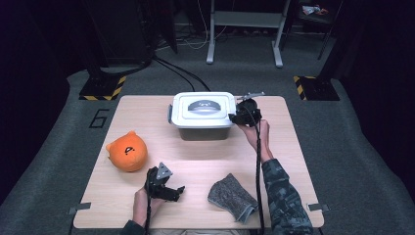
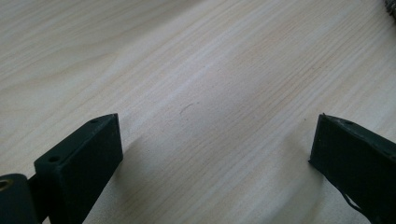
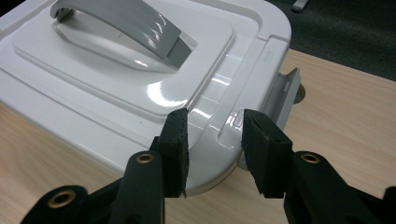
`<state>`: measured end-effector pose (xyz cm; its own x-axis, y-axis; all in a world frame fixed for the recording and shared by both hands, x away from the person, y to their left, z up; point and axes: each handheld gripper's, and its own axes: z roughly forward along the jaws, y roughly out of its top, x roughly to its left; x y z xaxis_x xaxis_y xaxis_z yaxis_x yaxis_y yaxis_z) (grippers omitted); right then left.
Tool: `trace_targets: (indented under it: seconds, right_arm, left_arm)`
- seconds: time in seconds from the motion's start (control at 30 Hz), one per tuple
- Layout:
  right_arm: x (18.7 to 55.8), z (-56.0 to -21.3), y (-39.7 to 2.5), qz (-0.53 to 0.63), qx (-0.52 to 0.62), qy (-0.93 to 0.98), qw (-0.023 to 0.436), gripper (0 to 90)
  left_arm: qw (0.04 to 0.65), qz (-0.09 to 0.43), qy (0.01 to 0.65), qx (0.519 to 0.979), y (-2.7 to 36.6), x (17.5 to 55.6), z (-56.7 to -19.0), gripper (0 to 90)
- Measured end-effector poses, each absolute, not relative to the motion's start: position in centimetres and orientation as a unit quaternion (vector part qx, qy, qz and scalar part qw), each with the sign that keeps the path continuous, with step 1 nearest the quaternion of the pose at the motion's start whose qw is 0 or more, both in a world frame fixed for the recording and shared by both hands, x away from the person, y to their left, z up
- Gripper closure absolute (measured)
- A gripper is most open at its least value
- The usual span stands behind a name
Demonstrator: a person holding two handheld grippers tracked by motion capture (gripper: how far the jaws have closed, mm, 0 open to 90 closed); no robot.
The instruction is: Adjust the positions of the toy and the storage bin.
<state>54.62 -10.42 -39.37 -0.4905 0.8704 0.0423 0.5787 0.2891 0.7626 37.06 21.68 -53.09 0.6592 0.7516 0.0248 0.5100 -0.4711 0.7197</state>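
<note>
At the white box [image 3: 140, 88], the right gripper [image 3: 212, 140] straddles its lid edge, fingers part-open, likely to unlatch; the left gripper [image 1: 164, 183], nearer the person than the box, gapes empty.

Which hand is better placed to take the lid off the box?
Right: the right gripper has its fingers around the rim of the white lid. The left gripper rests open over bare table.

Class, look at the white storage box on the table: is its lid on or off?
On. The lid lies flat over the grey box, handle folded down. The right gripper straddles its corner edge.
</note>
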Motion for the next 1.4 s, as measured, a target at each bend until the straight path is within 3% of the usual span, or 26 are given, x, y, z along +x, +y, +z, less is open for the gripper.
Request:
trace_targets:
  seconds: [0.57,1.4]
  right_arm:
    - [55.6,-39.7,-11.1,0.384,0.464,0.773,0.197,53.5]
    - [53.5,-39.8,-10.6,0.379,0.460,0.781,0.187,53.4]
  left_arm:
    - [0.351,0.172,0.375,0.840,21.7,37.1,-53.1,1.9]
    - [0.352,0.168,0.375,0.841,21.7,37.1,-53.1,1.9]
